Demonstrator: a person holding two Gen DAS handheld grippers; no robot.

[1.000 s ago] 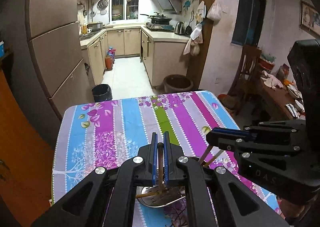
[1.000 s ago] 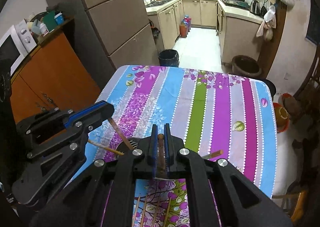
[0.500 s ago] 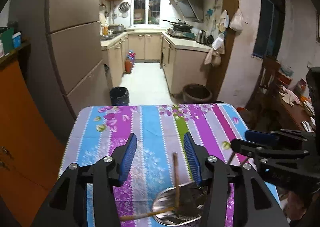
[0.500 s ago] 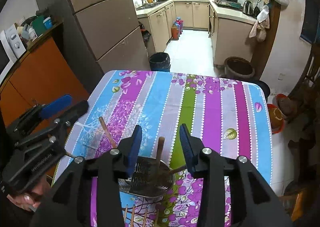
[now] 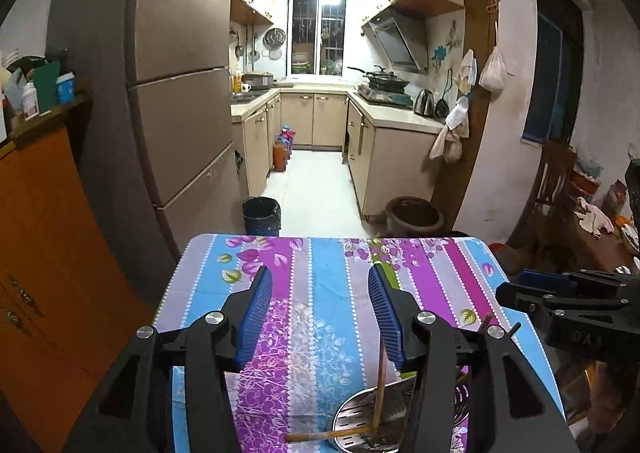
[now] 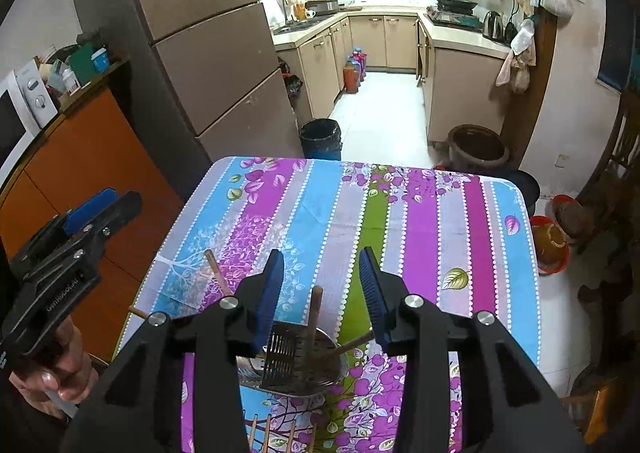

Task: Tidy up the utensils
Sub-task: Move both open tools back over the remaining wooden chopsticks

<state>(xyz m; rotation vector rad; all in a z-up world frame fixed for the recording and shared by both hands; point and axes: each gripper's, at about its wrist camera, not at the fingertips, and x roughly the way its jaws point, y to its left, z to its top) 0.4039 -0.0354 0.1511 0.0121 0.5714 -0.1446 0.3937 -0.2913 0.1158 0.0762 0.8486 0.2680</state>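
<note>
A metal utensil holder stands on the striped tablecloth near the table's front, with several wooden-handled utensils sticking out of it. It also shows in the left wrist view, with a wooden stick in it. My left gripper is open and empty, above and left of the holder. My right gripper is open and empty, just above the holder. Each gripper shows in the other's view: the right, the left.
The table carries a flowery striped cloth. More wooden chopsticks lie at the front edge. A fridge, an orange cabinet, a black bin and a brown pot stand beyond the table.
Both grippers opened and let go of the wooden utensils, which now stand in the holder. Both grippers have drawn back and upward from it.
</note>
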